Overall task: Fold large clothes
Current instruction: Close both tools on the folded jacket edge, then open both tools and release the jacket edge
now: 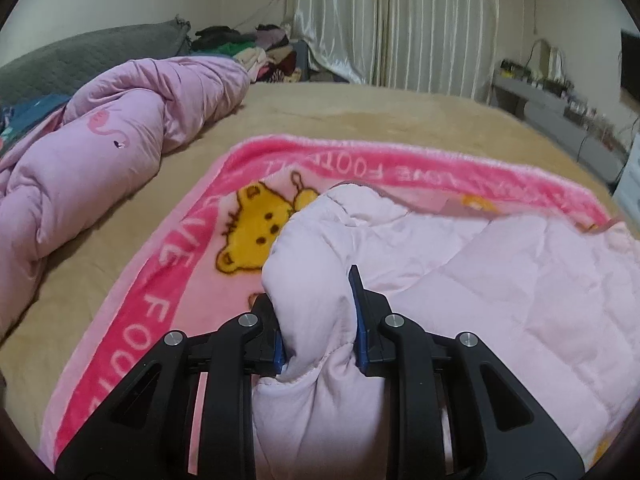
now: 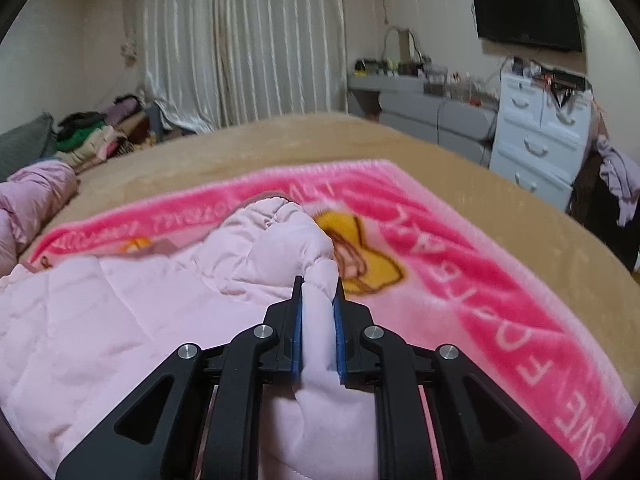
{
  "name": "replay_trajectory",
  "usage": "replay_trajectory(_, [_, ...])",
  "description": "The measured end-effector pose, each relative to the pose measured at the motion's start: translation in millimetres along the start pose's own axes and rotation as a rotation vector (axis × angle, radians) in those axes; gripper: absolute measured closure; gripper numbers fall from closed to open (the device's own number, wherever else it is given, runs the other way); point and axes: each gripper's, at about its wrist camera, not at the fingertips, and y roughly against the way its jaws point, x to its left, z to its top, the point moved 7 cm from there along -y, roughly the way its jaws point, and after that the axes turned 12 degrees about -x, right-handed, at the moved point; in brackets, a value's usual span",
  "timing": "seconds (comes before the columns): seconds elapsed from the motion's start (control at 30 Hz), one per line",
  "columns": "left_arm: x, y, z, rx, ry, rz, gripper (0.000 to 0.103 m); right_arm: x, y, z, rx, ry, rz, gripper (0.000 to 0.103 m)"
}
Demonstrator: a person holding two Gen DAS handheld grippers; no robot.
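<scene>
A pale pink quilted jacket [image 1: 480, 272] lies on a pink cartoon blanket [image 1: 168, 288] spread over the bed. My left gripper [image 1: 316, 300] is shut on a thick bunched fold at the jacket's left side, with the cloth bulging up between the blue pads. In the right wrist view the same jacket [image 2: 120, 304] spreads to the left, and my right gripper [image 2: 319, 292] is shut on a narrow fold of its right side. The pink blanket [image 2: 460, 280] with white lettering runs to the right under it.
A rumpled lilac duvet [image 1: 100, 152] lies on the tan bed [image 1: 360, 116] at the left. Piled clothes [image 2: 96, 136] sit by the curtains. White drawers [image 2: 540, 140], a grey desk [image 2: 420, 100] and a wall screen [image 2: 528, 16] stand beyond the bed's right edge.
</scene>
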Motion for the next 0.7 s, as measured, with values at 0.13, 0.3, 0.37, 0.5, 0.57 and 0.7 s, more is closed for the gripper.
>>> replay_trajectory(0.13, [-4, -22, -14, 0.059, -0.029, 0.028, 0.084, 7, -27, -24, 0.084, 0.013, -0.018, 0.091])
replay_trajectory(0.3, [-5, -36, -37, 0.101, -0.032, 0.035, 0.081, 14, -40, -43, 0.110, 0.057, -0.026, 0.090])
replay_trajectory(0.37, [-6, -37, -41, 0.098, -0.036, 0.037, 0.080, 14, -42, -48, 0.121, 0.059, -0.022, 0.090])
replay_trajectory(0.5, [-8, -36, -42, 0.101, -0.043, 0.041, 0.079, 8, -41, -50, 0.131, 0.050, -0.023, 0.088])
replay_trajectory(0.57, [-6, -30, -42, 0.102, -0.039, 0.037, 0.077, 7, -39, -51, 0.131, 0.055, -0.030, 0.085])
replay_trajectory(0.7, [2, -19, -40, 0.105, -0.034, 0.066, 0.058, 0, -31, -49, 0.146, 0.036, -0.055, 0.073])
